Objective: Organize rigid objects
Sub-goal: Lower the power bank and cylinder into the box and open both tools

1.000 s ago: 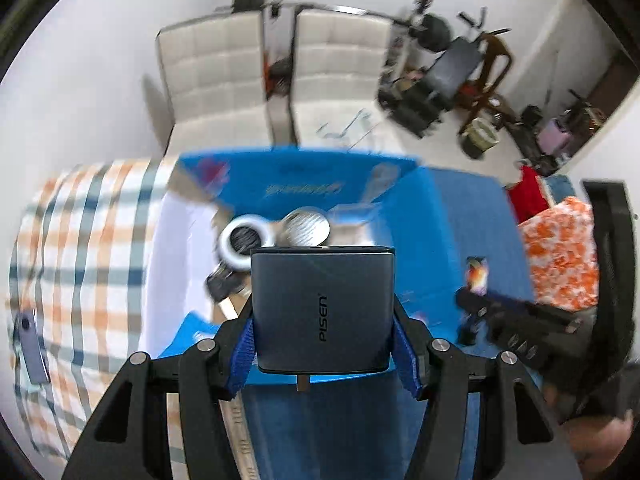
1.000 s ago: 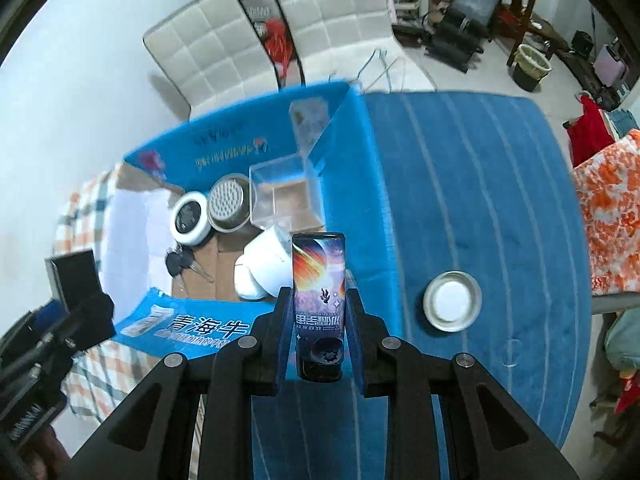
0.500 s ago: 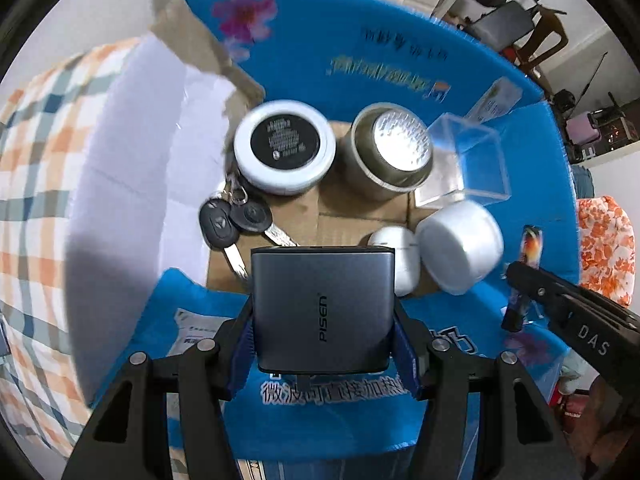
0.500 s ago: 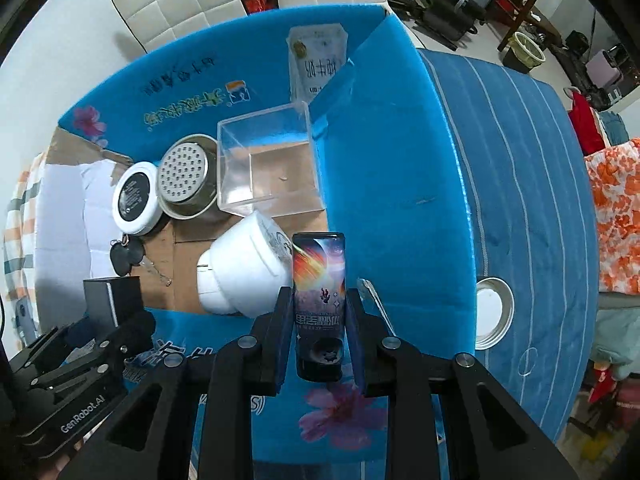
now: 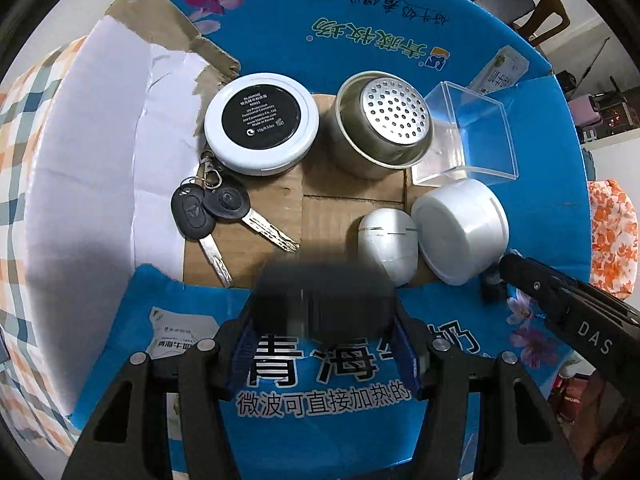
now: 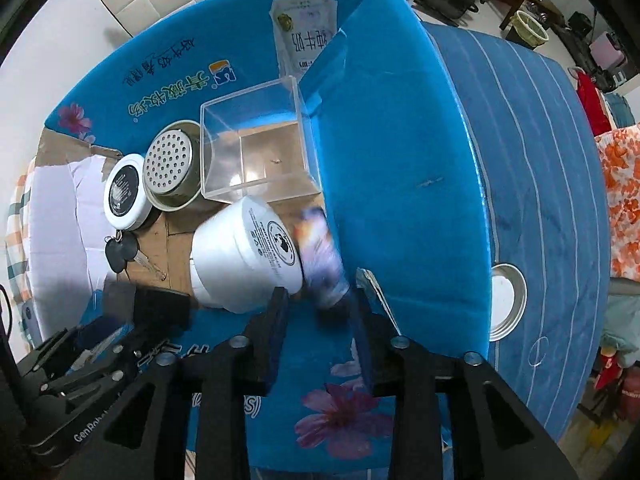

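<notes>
The left tongs [image 5: 326,344] stand spread wide; the blurred dark grey rectangular power bank [image 5: 324,300] sits just beyond their tips, over the near wall of the blue cardboard box [image 5: 400,40]. The right tongs [image 6: 320,320] also gape, with the blurred galaxy-print lighter [image 6: 320,256] tilted between their tips, beside the white plastic jar [image 6: 244,256] in the box's right near corner.
</notes>
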